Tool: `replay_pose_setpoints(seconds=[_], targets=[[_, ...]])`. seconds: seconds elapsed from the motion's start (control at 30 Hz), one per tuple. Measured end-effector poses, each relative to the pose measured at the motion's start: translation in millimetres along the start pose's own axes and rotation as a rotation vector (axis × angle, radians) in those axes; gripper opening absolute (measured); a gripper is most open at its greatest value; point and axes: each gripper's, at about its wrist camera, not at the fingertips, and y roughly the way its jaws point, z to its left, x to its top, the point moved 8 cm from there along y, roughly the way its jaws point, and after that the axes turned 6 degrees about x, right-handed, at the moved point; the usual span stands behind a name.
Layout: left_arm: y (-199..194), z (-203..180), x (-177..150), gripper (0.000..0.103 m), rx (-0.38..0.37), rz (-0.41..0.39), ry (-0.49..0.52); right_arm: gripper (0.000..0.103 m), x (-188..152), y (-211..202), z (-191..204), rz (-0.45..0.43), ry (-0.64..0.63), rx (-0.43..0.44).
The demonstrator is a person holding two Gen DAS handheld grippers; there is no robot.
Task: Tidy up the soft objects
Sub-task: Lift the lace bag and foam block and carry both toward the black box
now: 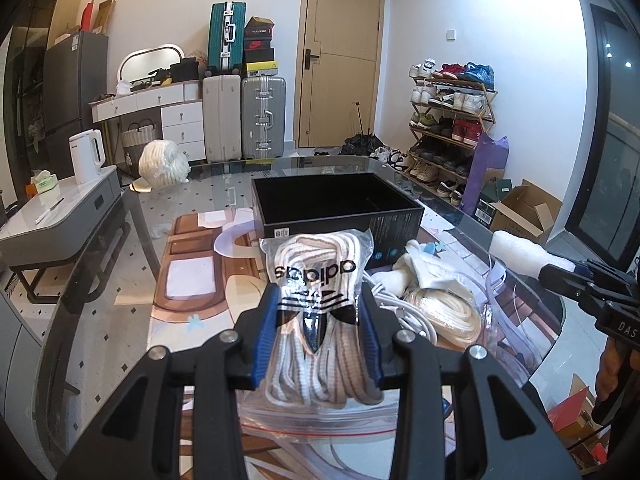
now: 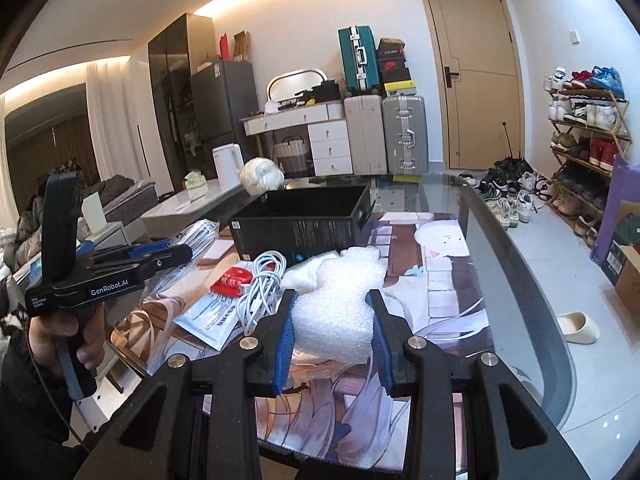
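My left gripper (image 1: 318, 304) is shut on a clear plastic bag of white and tan shoelaces (image 1: 316, 280), held above the glass table. My right gripper (image 2: 331, 320) is shut on a piece of white bubble wrap (image 2: 340, 300), also lifted off the table. An open black box (image 1: 336, 204) (image 2: 304, 220) stands empty beyond both grippers. In the left wrist view the right gripper (image 1: 560, 276) shows at the right edge with the bubble wrap (image 1: 516, 248) in its tip. The left gripper (image 2: 172, 256) appears at the left of the right wrist view, a hand (image 2: 68, 332) around its handle.
On the printed mat (image 2: 440, 300) lie a white cable (image 2: 260, 288), a red packet (image 2: 232, 280), a printed leaflet (image 2: 212, 320), white cloth (image 1: 432, 268) and a bagged coil of cream cord (image 1: 444, 312). A zip bag (image 1: 320, 420) lies under the left gripper. The glass table edge (image 2: 532, 280) curves right.
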Motion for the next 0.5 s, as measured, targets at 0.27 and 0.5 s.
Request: replay_pose_setpoints(seconds=[0.27,0.5], targets=[[-3.9,3.2,9.1,0.036,0.022,-0.018,-0.004,0.034,17.7,-2.2,9.7,-0.024,-0.027,0.026],[-2.3,7.4,25.4,0.036,0.038,-0.045,0.005,0.034,34.8,10.9,19.4,-0.027,-0.05,0.055]])
